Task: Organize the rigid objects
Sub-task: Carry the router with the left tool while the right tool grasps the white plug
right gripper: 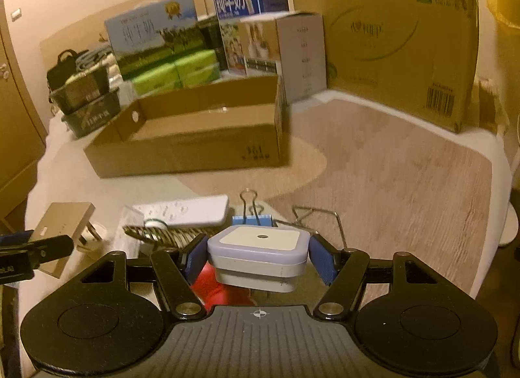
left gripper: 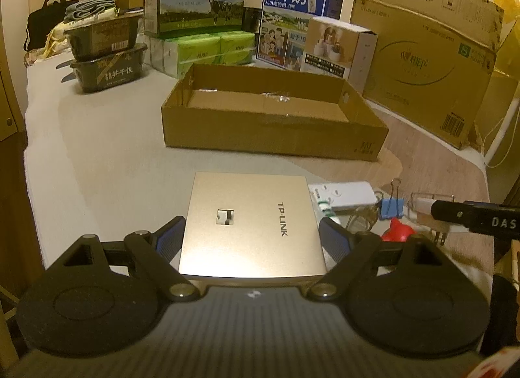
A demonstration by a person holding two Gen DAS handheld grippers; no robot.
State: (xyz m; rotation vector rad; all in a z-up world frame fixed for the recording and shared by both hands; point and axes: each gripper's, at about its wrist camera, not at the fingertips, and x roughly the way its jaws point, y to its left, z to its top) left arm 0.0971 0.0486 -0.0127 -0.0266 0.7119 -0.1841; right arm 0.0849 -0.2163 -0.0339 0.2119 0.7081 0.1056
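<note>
My left gripper (left gripper: 252, 231) is shut on a flat gold TP-LINK panel (left gripper: 250, 225), held between both blue pads above the table. My right gripper (right gripper: 258, 256) is shut on a small square white and lilac plug-in night light (right gripper: 258, 251), lifted a little off the table. An open shallow cardboard box (left gripper: 273, 131) stands ahead, empty inside; it also shows in the right wrist view (right gripper: 195, 150). On the table lie a white remote (right gripper: 191, 212), a blue binder clip (right gripper: 252, 218), a red object (right gripper: 221, 290) and a metal clip (right gripper: 320, 218).
Milk cartons (left gripper: 195, 1), green tissue packs (left gripper: 208, 49), stacked black food trays (left gripper: 107, 53), a white product box (left gripper: 338, 46) and a large cardboard carton (left gripper: 422, 62) line the back. The table edge drops off at the left and right.
</note>
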